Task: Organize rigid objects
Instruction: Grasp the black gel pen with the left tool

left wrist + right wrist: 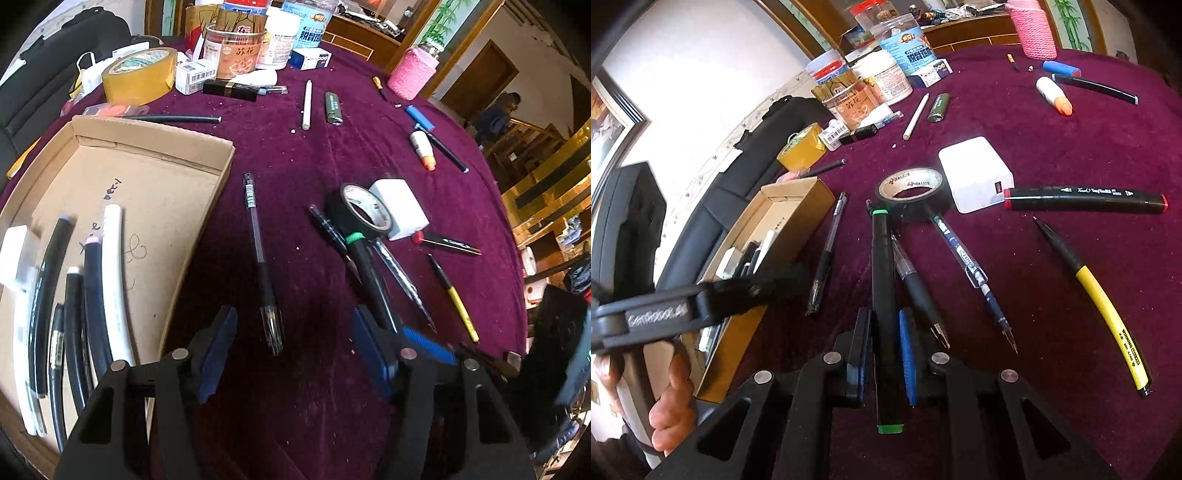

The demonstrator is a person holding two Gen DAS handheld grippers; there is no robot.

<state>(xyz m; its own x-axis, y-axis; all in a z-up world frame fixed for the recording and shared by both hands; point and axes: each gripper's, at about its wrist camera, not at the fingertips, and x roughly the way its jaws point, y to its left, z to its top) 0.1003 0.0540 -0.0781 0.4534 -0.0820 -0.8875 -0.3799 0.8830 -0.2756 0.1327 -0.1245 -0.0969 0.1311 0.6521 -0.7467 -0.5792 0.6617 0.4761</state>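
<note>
The right gripper [882, 350] is clenched on a black marker with green ends [884, 295], its blue-padded fingers [908, 365] pressing the barrel from both sides. The marker runs straight ahead from the jaws; its far green-ringed end sits just beside a roll of black electrical tape [911, 190] lying ahead of the gripper on the purple tablecloth [1052, 147]. Just right of the held marker lie a black pen with a rubber grip [918, 291] and a blue-printed pen [971, 269], both pointing back toward the gripper. Farther right are a yellow-and-black pen [1102, 302] and, beyond it, a black marker with red ends [1086, 199] touching a white charger block [975, 177].

The left gripper [291, 332] hangs released, jaws wide apart, holding nothing. Between its fingers and just ahead lies a black gel pen [258, 254] on the cloth. To its left is a shallow cardboard box [155, 177] holding several black and white pens and markers laid side by side (too curved by the lens to count surely). Far ahead stand a roll of brown packing tape [138, 75] and a cluster of jars and tins.
</note>
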